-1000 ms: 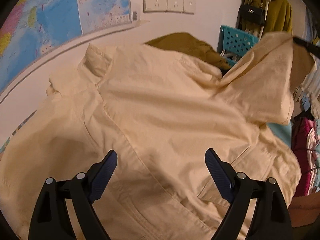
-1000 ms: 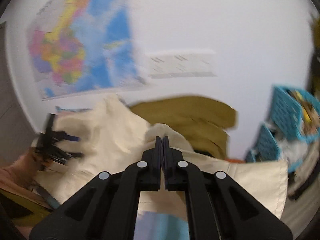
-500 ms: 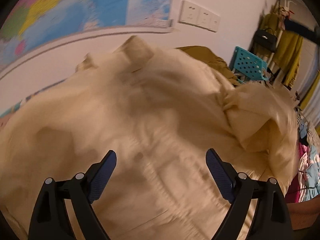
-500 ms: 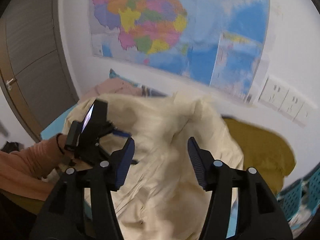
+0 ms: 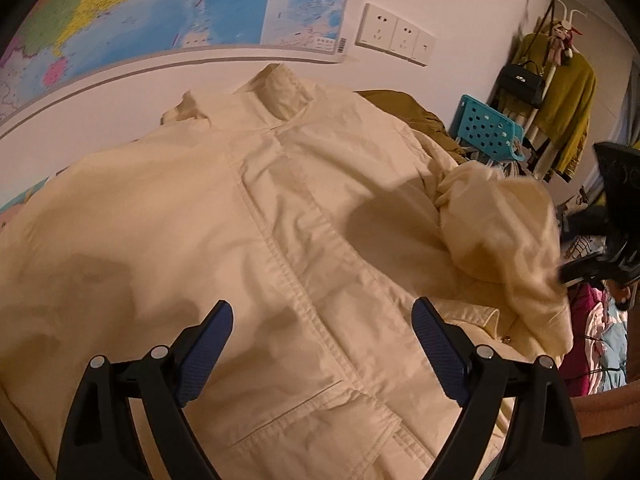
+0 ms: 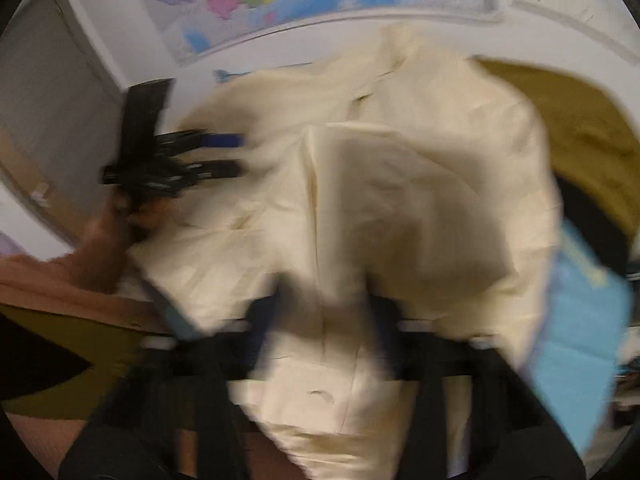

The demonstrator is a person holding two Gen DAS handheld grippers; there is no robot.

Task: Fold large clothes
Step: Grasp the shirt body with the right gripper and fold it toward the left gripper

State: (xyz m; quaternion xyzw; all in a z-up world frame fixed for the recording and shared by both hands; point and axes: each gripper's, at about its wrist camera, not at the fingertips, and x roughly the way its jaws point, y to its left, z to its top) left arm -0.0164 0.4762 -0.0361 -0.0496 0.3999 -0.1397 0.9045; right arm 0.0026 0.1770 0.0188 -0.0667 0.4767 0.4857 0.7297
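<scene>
Since a second ago, the right sleeve [image 5: 508, 232] of the cream cotton jacket [image 5: 256, 240] has dropped from raised to folded over the chest, and my right gripper [image 6: 324, 320], having just let go, has its jaws narrowing again, nothing clamped that I can see. My left gripper [image 5: 320, 344] hovers with jaws apart over the front placket. The jacket lies spread face up below the wall map [image 5: 160, 4]. I'd smooth that sleeve flat before taking the left one.
</scene>
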